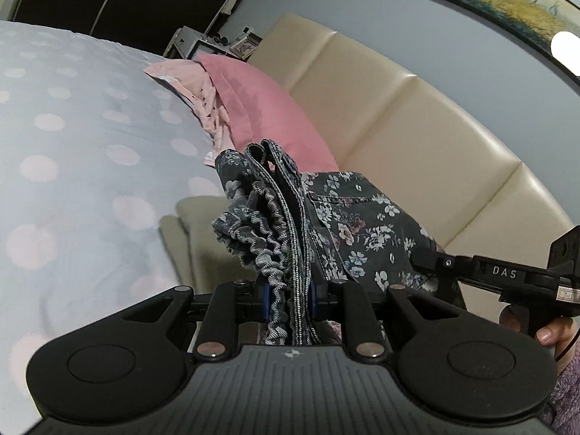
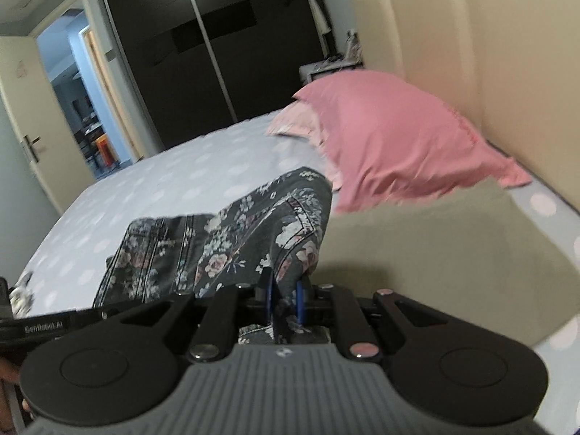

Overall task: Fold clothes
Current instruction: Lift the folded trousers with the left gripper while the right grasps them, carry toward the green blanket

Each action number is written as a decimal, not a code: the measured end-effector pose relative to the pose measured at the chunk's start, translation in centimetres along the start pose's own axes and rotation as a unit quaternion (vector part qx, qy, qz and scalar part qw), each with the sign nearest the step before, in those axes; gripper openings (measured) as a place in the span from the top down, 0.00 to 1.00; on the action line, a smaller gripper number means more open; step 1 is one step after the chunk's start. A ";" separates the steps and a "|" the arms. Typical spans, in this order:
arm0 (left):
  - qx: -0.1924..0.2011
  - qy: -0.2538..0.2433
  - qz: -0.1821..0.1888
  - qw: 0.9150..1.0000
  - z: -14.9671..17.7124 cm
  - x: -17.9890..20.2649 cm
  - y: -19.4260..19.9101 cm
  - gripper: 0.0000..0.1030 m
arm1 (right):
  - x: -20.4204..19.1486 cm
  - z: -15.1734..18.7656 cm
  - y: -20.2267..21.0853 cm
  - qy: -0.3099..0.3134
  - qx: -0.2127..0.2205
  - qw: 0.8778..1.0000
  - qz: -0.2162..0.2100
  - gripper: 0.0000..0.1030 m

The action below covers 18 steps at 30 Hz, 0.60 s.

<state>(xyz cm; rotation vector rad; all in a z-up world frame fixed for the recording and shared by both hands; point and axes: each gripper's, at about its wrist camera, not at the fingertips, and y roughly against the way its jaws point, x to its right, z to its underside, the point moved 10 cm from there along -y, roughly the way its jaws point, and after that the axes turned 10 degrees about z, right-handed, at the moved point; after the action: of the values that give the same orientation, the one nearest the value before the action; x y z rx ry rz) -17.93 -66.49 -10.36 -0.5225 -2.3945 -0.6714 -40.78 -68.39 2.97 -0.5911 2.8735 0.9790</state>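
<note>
A dark grey floral garment (image 1: 348,224) with an elastic waistband hangs folded between my two grippers, lifted above the bed. My left gripper (image 1: 288,299) is shut on the bunched waistband and several denim-like layers. My right gripper (image 2: 286,299) is shut on another edge of the same floral garment (image 2: 235,232), which drapes away to the left. In the left wrist view the right gripper's black body (image 1: 507,275) shows at the right, held by a hand (image 1: 551,330). A beige folded cloth (image 2: 435,253) lies on the bed just under and beyond the garment.
The bed has a pale blue cover with pink dots (image 1: 72,145). A pink pillow (image 2: 391,137) and a light pink folded garment (image 1: 181,83) lie near the cream padded headboard (image 1: 417,116). Dark sliding wardrobe doors (image 2: 203,54) and an open doorway (image 2: 76,83) stand beyond.
</note>
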 end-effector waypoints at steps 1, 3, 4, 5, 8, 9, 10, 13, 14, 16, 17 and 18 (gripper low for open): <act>0.000 -0.002 0.000 1.000 -0.3 -0.2 -1.2 0.84 | 0.7 -0.6 -0.8 -0.003 0.005 1.000 0.005 0.87; -0.001 -0.005 -0.001 1.000 -0.5 -0.5 -3.0 0.84 | 1.8 -1.3 -2.6 -0.009 0.012 1.000 0.013 0.86; -0.001 -0.007 -0.002 1.000 -0.6 -0.7 -3.9 0.84 | 2.4 -1.5 -3.6 -0.012 0.014 1.000 0.016 0.86; -0.003 -0.008 -0.004 1.000 -0.5 -1.0 -4.7 0.84 | 2.8 -1.7 -4.5 -0.014 0.016 1.000 0.020 0.86; -0.009 -0.009 -0.012 1.000 0.0 -2.0 -6.8 0.84 | 4.0 -1.6 -7.1 -0.014 0.019 0.999 0.028 0.86; -0.013 -0.009 -0.015 1.000 0.3 -2.3 -7.4 0.84 | 4.4 -1.5 -8.0 -0.016 0.017 0.999 0.031 0.86; -0.017 -0.008 -0.018 1.000 0.7 -2.7 -8.0 0.84 | 4.9 -1.1 -8.9 -0.018 0.013 0.999 0.035 0.86; -0.028 0.001 -0.028 0.999 2.3 -4.2 -9.2 0.84 | 5.8 0.4 -11.7 -0.020 -0.008 0.999 0.050 0.86; -0.031 0.004 -0.031 0.999 2.7 -4.7 -9.5 0.84 | 6.0 1.1 -12.5 -0.019 -0.013 0.998 0.056 0.86; -0.036 0.019 -0.035 0.999 3.4 -5.8 -9.9 0.83 | 6.6 2.2 -14.1 -0.024 -0.031 0.997 0.068 0.86; -0.041 0.027 -0.036 0.998 3.6 -6.4 -10.1 0.83 | 6.9 2.8 -14.8 -0.030 -0.043 0.996 0.075 0.85; -0.047 0.034 -0.036 0.998 3.8 -6.8 -10.3 0.82 | 7.4 3.3 -15.4 -0.037 -0.055 0.995 0.081 0.83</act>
<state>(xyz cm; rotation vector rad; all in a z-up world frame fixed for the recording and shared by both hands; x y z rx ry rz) -19.67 -73.96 -20.76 -0.4467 -2.3362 -0.8237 -42.14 -80.13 -9.83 -0.3241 2.8527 1.1607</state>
